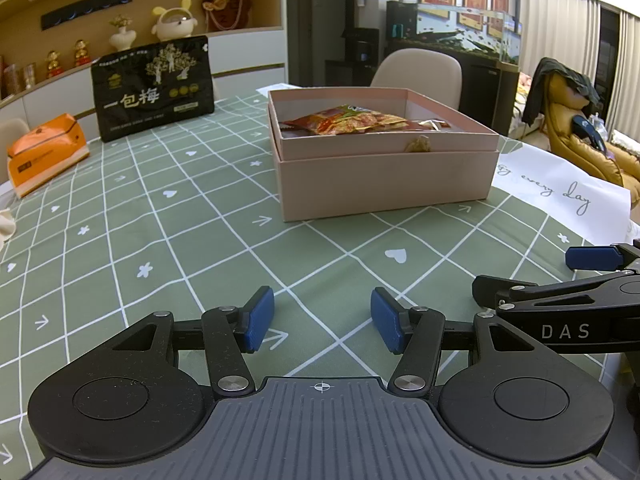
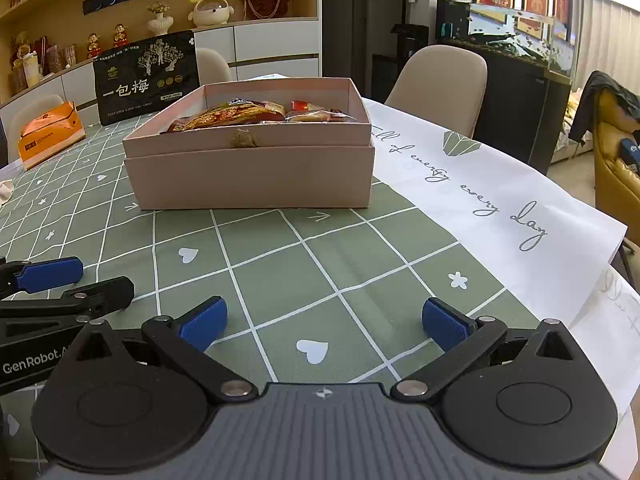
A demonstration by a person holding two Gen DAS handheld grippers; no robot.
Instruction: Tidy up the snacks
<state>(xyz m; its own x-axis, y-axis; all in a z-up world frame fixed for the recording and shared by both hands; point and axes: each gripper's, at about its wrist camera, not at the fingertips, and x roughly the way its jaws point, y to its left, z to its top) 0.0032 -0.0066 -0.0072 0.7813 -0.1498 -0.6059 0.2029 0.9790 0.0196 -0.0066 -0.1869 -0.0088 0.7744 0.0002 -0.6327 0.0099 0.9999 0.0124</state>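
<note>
Empty left claw (image 1: 322,318); pink box (image 1: 384,184) crosswise beyond.

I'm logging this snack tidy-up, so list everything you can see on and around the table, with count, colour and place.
Gift box: one, pink, open, table centre.
Snack packets: several, red and gold, inside the box.
Plum snack bag: one, black, upright behind the box.
Orange pack: one, orange and white, far left.
Tablecloth: one, green grid, white lettered edge.
Chair: one, beige, behind the table.
Fish tank: one, on a dark cabinet.
Left gripper: blue pads, open, empty.
Right gripper: blue pads, open, empty.
</note>
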